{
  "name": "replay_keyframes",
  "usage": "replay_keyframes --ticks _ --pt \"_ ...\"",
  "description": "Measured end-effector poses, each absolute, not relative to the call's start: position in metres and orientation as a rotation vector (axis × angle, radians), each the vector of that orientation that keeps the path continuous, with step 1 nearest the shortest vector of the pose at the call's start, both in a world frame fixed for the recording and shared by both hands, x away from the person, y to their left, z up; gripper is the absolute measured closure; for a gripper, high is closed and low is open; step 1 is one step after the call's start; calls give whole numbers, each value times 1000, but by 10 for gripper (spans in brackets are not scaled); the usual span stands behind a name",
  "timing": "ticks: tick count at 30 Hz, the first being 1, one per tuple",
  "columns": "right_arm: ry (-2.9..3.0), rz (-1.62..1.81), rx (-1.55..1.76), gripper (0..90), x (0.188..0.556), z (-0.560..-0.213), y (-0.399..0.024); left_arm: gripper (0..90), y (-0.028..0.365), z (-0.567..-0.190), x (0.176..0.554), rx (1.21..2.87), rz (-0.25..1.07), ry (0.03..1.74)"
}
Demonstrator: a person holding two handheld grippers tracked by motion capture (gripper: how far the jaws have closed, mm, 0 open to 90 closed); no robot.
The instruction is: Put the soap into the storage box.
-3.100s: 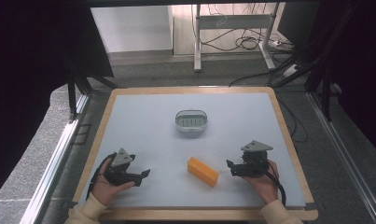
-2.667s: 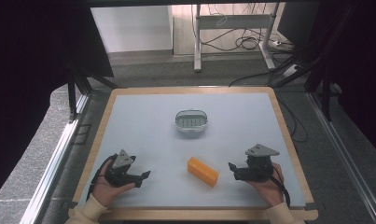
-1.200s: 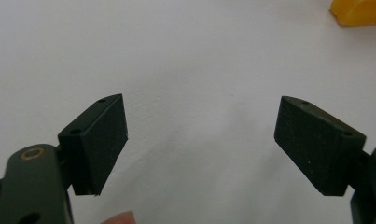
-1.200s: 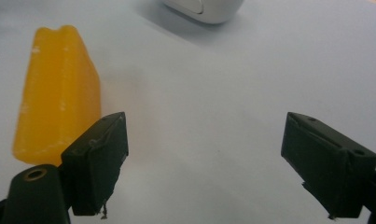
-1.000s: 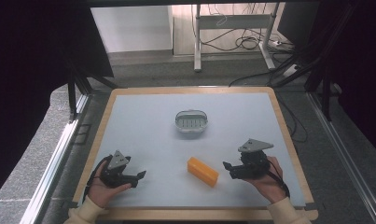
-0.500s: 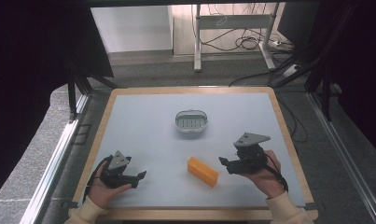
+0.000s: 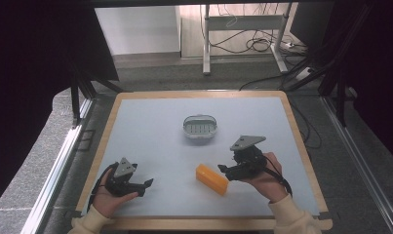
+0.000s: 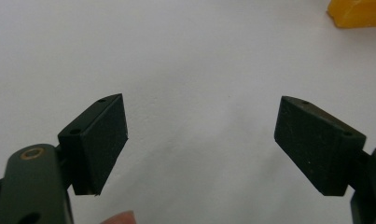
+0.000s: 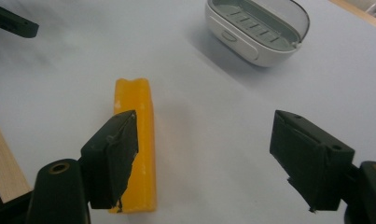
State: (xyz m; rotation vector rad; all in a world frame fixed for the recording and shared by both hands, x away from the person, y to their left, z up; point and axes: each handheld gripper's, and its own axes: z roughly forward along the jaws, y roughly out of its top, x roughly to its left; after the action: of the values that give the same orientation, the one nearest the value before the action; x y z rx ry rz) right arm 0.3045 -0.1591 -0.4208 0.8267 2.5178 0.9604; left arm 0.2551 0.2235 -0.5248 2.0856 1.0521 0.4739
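Note:
An orange bar lies flat on the pale blue table top, right of centre near the front. A white oval soap dish sits behind it in the middle. My right gripper hovers just right of the bar. In the right gripper view its jaws stand open after closing a little, with bare table between them. The bar runs partly behind the left-hand jaw, and the dish lies further off. My left gripper rests open at the front left, nothing between its jaws. The bar's end shows far off.
The table has a wooden rim all round. A jaw of the left gripper shows at the top left of the right gripper view. Behind the table stand a desk frame and cables on the floor.
My right gripper has moved left towards the orange bar and risen a little. The left gripper has stayed where it was.

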Motion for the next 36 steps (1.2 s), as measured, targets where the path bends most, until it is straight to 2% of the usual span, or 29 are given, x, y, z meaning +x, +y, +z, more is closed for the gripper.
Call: replay_keyframes --ticks 14,25,36 --pt "2594 909 803 247 307 -422 -134 175 225 -524 255 2092 479 1046" --pt "2722 781 757 266 309 -441 -107 175 225 -523 255 2092 483 1044" --pt "2765 727 763 305 312 -460 -100 175 225 -524 255 2097 477 1043"
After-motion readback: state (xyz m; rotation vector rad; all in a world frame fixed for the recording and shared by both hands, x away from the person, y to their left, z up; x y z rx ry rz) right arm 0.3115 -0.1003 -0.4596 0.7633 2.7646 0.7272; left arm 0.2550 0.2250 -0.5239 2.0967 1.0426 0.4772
